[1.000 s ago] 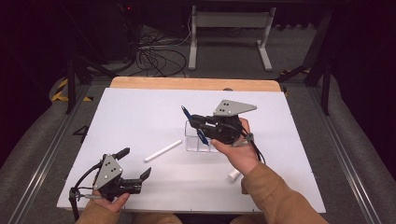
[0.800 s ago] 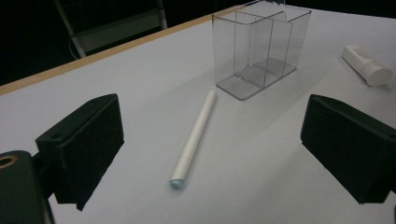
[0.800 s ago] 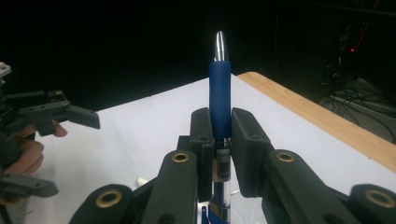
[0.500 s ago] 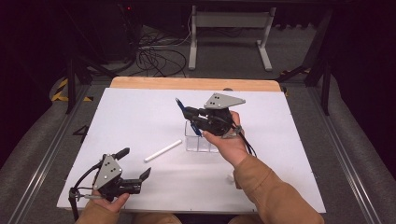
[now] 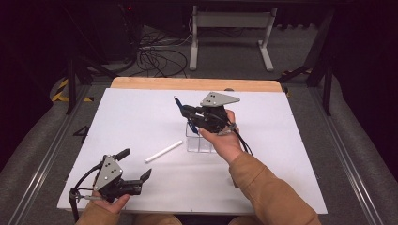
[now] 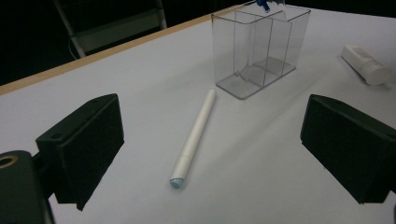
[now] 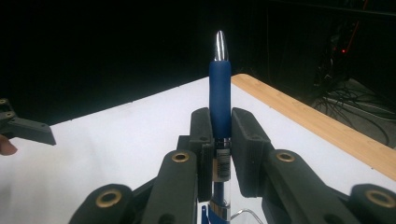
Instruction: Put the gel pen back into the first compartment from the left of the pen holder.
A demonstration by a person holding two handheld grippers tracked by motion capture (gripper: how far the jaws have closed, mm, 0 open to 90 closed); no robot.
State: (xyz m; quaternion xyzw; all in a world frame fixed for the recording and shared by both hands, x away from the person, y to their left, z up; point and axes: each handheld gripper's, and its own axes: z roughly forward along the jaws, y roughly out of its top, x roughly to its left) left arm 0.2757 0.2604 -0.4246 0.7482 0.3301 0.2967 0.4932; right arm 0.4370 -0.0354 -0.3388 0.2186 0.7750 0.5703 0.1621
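Note:
My right gripper (image 5: 187, 112) is shut on a blue pen (image 5: 178, 101), held above the clear divided holder (image 5: 199, 142) at the table's middle. In the right gripper view the blue pen (image 7: 219, 88) stands up between the two pads (image 7: 202, 140), silver tip pointing away. A white pen (image 5: 163, 151) lies flat on the white tabletop to the left of the holder. My left gripper (image 5: 134, 164) rests near the front left corner, jaws wide apart and empty. In the left gripper view the white pen (image 6: 194, 135) lies ahead between the jaws, with the holder (image 6: 259, 46) behind it.
The white tabletop (image 5: 141, 112) has a wooden strip (image 5: 197, 84) along its far edge. A small white capped tube (image 6: 366, 65) lies to the right of the holder. Cables and a metal stand (image 5: 230, 28) sit on the floor beyond the table.
My right gripper has carried the blue pen left and farther away, to above the holder's far left side. The left gripper has stayed put.

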